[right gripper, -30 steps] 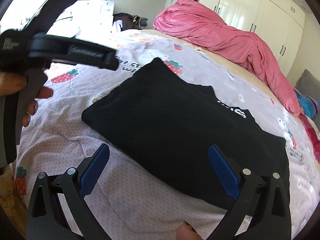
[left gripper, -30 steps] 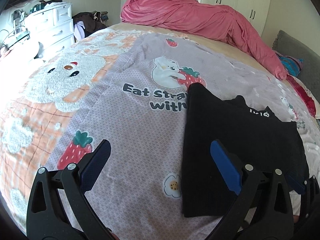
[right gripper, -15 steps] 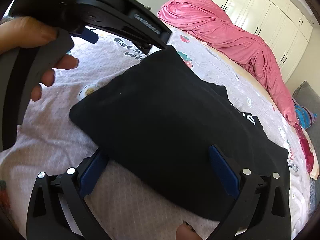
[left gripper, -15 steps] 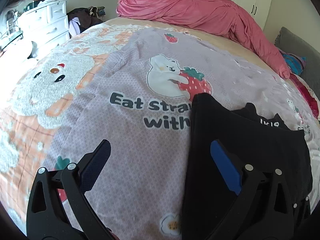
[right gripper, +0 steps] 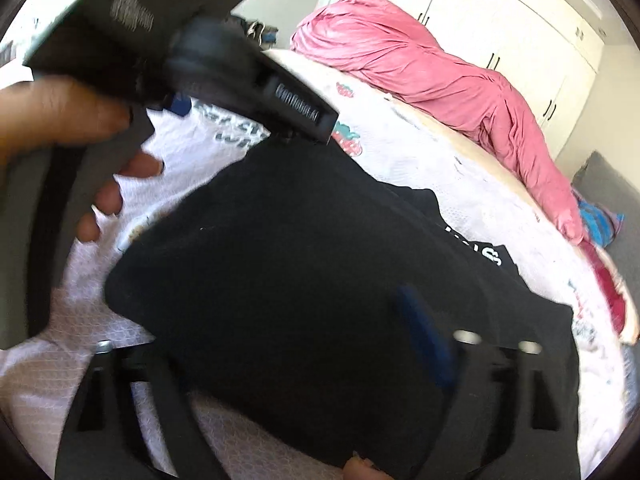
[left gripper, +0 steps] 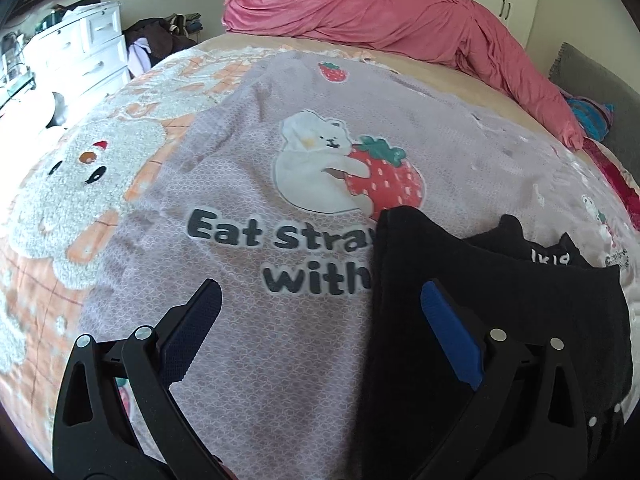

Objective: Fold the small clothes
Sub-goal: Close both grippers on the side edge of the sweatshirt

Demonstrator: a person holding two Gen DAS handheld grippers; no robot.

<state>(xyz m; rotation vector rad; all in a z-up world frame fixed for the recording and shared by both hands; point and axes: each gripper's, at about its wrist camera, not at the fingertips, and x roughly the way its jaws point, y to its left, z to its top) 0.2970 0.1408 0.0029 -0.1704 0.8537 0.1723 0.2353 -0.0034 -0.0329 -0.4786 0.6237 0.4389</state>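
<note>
A folded black garment (left gripper: 512, 312) with white lettering lies on the lilac strawberry-bear bedspread (left gripper: 280, 184). My left gripper (left gripper: 320, 320) is open just above the bedspread. Its right finger (left gripper: 448, 332) hovers over the garment's left edge, and its left finger is over bare spread. In the blurred right wrist view the garment (right gripper: 300, 248) fills the middle. My right gripper (right gripper: 304, 320) is at its near edge with the jaws closing. The left finger is hidden beneath the fabric, and the blue right finger (right gripper: 424, 336) is above it. The pads still stand apart.
A heap of pink duvet (left gripper: 400, 12) lies along the bed's far side. A white dresser (left gripper: 76, 56) stands at the left, and white wardrobes (right gripper: 520, 32) are behind. A person's hand (right gripper: 60, 120) holding the left tool crosses the upper left of the right wrist view.
Both grippers have moved forward over the bed and slightly lower. The right gripper's jaws have narrowed, and its left finger has slipped under the garment's near edge. The left gripper has stayed wide open.
</note>
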